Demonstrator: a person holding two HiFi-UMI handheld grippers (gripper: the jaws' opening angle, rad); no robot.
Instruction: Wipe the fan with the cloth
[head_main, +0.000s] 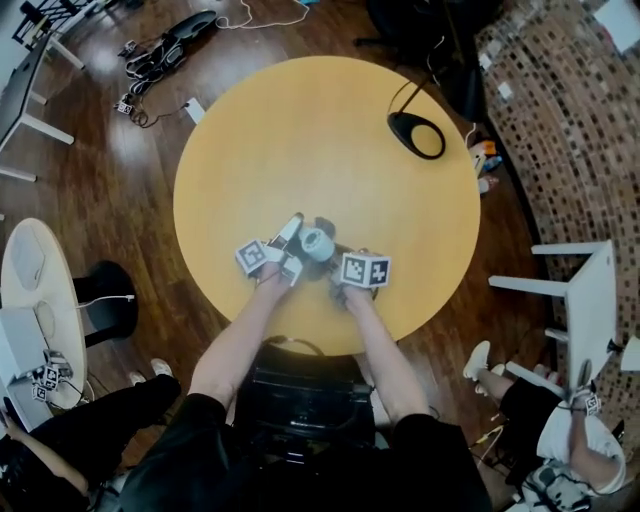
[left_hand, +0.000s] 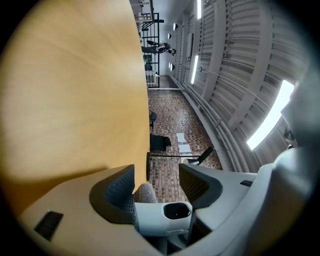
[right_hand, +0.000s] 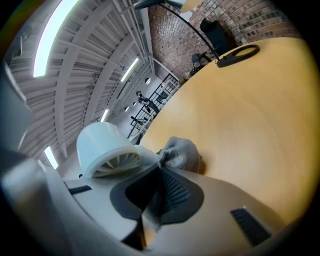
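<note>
A small white fan hangs low over the round yellow table, near its front edge. My left gripper comes in from the left. In the left gripper view its jaws stand part closed around the fan's white handle, with a bit of grey cloth behind. My right gripper is shut on the grey cloth, which bunches past the closed pads. The cloth rests against the fan's round head, whose vanes face the camera.
A black stand with a looped base sits on the table's far right part. Cables lie on the wooden floor beyond. A white side table stands left, a white chair right, and seated people's legs show at both lower corners.
</note>
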